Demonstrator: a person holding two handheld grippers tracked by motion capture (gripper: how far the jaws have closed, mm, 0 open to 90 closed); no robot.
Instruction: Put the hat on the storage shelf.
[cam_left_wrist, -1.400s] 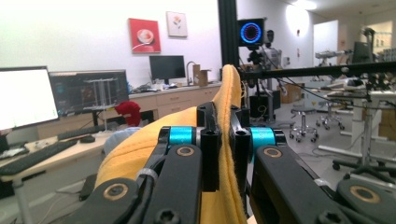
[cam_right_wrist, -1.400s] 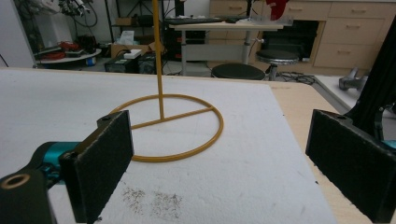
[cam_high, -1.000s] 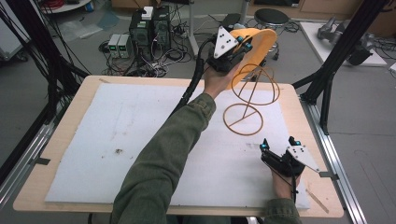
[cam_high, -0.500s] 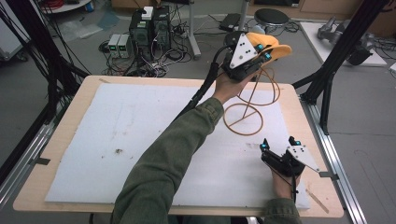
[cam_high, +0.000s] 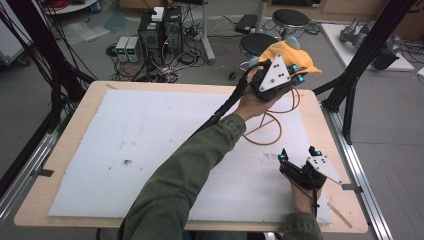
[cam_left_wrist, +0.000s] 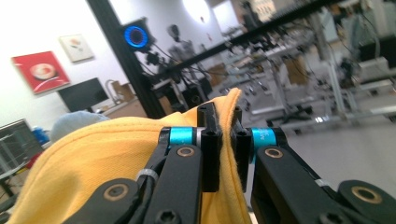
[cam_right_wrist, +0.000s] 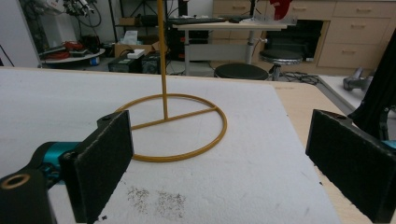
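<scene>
1. Left claw (cam_high: 292, 75) is clenched on a fold of the yellow cap (cam_left_wrist: 93, 158), held aloft over the wire stand (cam_right_wrist: 175, 126) at the counter's (cam_high: 75, 200) far right.
2. Judgement: the cap is gripped and raised; seating it on the stand remains.
3. Right claw (cam_right_wrist: 219, 158) rests released, nothing between its pads, near the stand's ring base.
4. The stand's top is hidden behind the hand and cap; contact there cannot be told.

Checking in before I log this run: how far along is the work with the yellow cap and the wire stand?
Done: left hand-held gripper is shut on the yellow cap, lifted above the wire stand. In hand: carrying it. Left: setting it down; where, I cannot tell. Right hand-held gripper waits open.
</scene>
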